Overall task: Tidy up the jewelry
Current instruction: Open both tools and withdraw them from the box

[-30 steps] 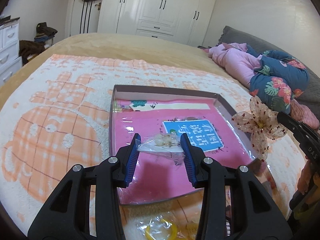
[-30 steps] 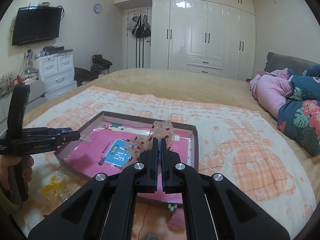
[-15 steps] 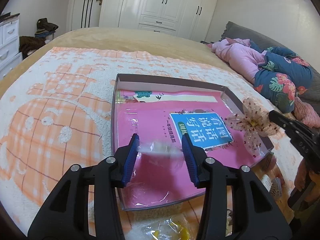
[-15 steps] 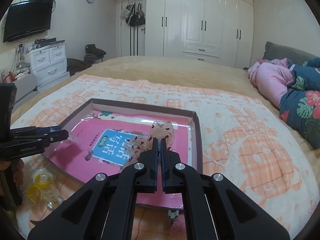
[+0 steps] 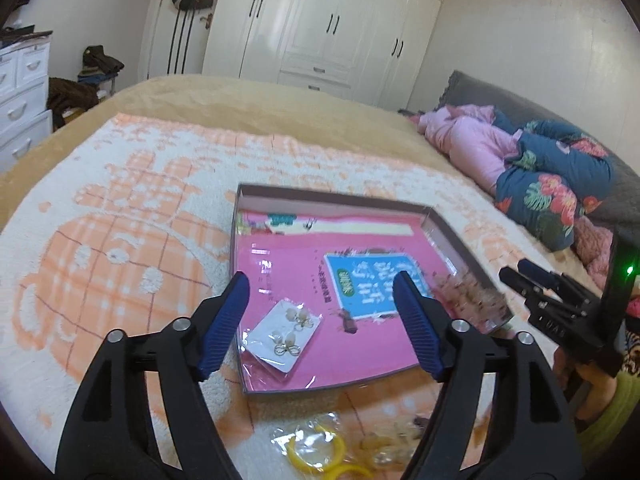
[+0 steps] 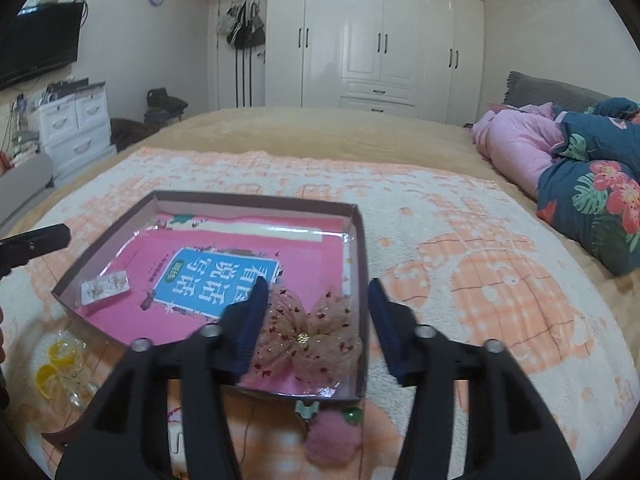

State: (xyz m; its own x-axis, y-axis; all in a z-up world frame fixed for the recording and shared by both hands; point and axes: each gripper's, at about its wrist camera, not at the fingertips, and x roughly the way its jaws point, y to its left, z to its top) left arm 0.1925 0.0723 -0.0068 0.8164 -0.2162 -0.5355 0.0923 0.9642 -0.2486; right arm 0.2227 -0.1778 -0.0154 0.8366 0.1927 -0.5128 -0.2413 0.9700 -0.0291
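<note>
You are at the release step on both sides: your left gripper (image 5: 320, 320) hovers over the near left corner of the shallow dark-walled cardboard box lined with a pink book (image 5: 440, 224), and its blue-padded jaws are opening with nothing pressed between them. The clear plastic packet holding a white card of pearl-and-gold earrings (image 5: 282, 334) lies flat on the pink book cover just below and between them, free of the pads. Your right gripper (image 6: 318, 316) sits over the near right corner of the same box, jaws opening too, and the sheer beige mesh bow dotted with red (image 6: 308, 336) rests on the box floor between the pads, touching the left pad or just beside it; you cannot tell which. So two pieces are in the box. Outside it, on the orange-and-white patterned blanket (image 6: 480, 248) of the bed, you have the clear bag of yellow plastic rings (image 5: 316, 446) near your left gripper, and a pink fuzzy pompom charm (image 6: 330, 438) with a small green bead (image 6: 352, 414) near your right. The next move probably calls for lifting both grippers clear without dragging the bow, then reaching for these loose pieces.
</note>
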